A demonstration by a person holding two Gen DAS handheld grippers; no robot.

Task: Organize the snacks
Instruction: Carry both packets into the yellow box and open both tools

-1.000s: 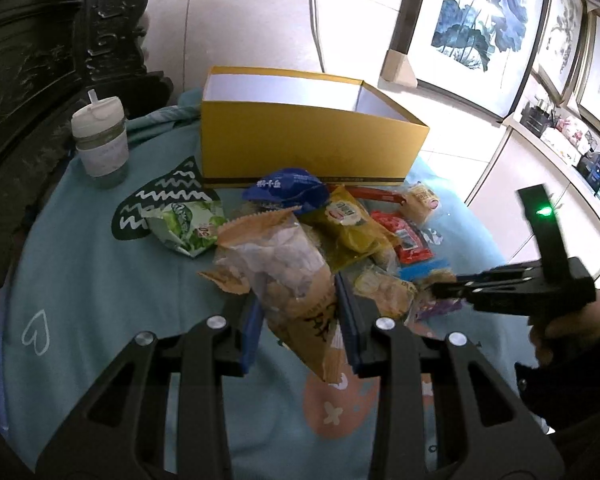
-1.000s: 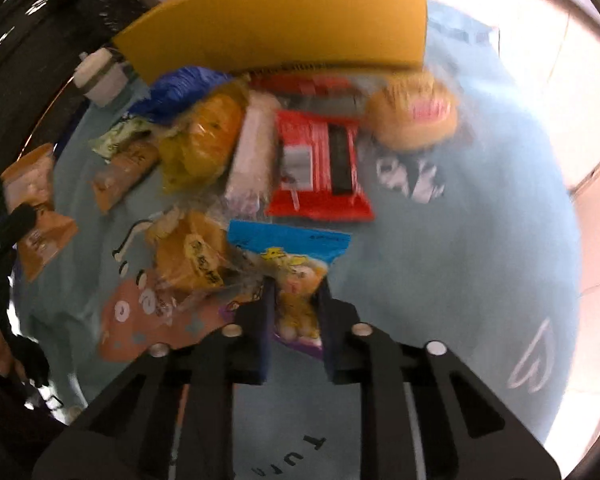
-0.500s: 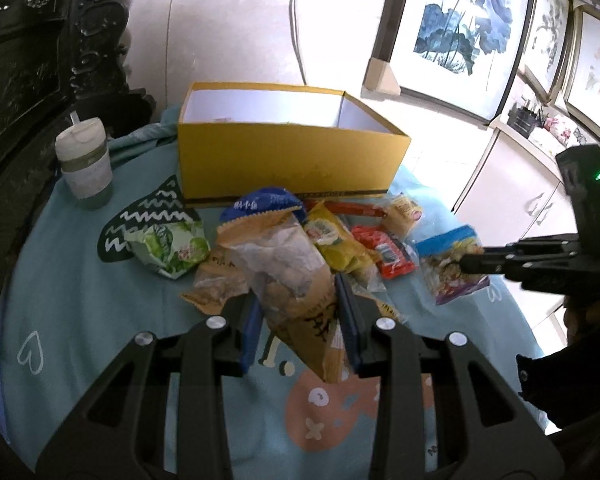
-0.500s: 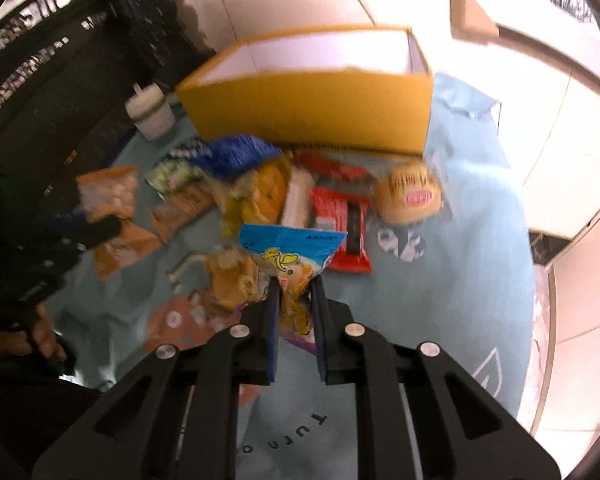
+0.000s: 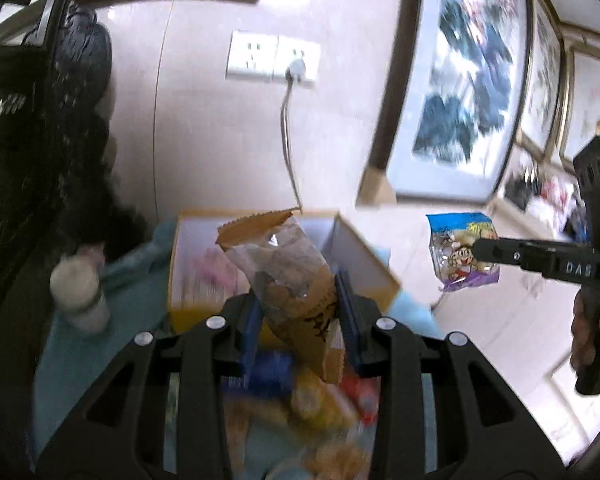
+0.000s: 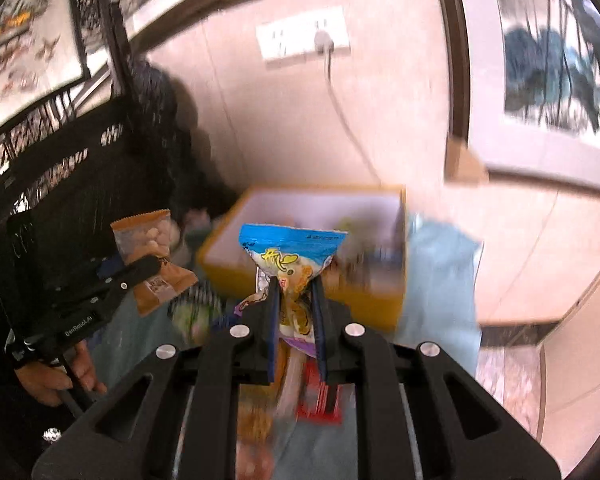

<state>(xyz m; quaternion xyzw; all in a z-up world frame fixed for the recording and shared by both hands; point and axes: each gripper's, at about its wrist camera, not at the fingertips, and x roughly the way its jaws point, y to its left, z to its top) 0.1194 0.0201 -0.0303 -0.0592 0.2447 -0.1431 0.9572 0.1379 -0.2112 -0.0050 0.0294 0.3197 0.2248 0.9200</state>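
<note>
My left gripper (image 5: 298, 300) is shut on a brown and clear snack bag (image 5: 288, 272) and holds it up in front of the open yellow box (image 5: 364, 252). My right gripper (image 6: 294, 292) is shut on a blue-topped cartoon snack bag (image 6: 290, 256), also raised before the yellow box (image 6: 380, 296). The blue-topped bag shows in the left wrist view (image 5: 460, 252) at the right, clear of the box. The brown bag shows in the right wrist view (image 6: 148, 248) at the left. Several loose snacks (image 5: 320, 404) lie blurred on the teal cloth below.
A white lidded cup (image 5: 78, 292) stands on the teal cloth (image 5: 80, 352) left of the box. Dark carved furniture (image 5: 28, 184) is at the left. A wall socket with a cord (image 5: 288, 64) and framed pictures (image 5: 464, 80) are behind the table.
Both grippers have lifted their bags and tilted up and forward toward the yellow box. The view is now blurred by motion and the snack pile has dropped low in both views.
</note>
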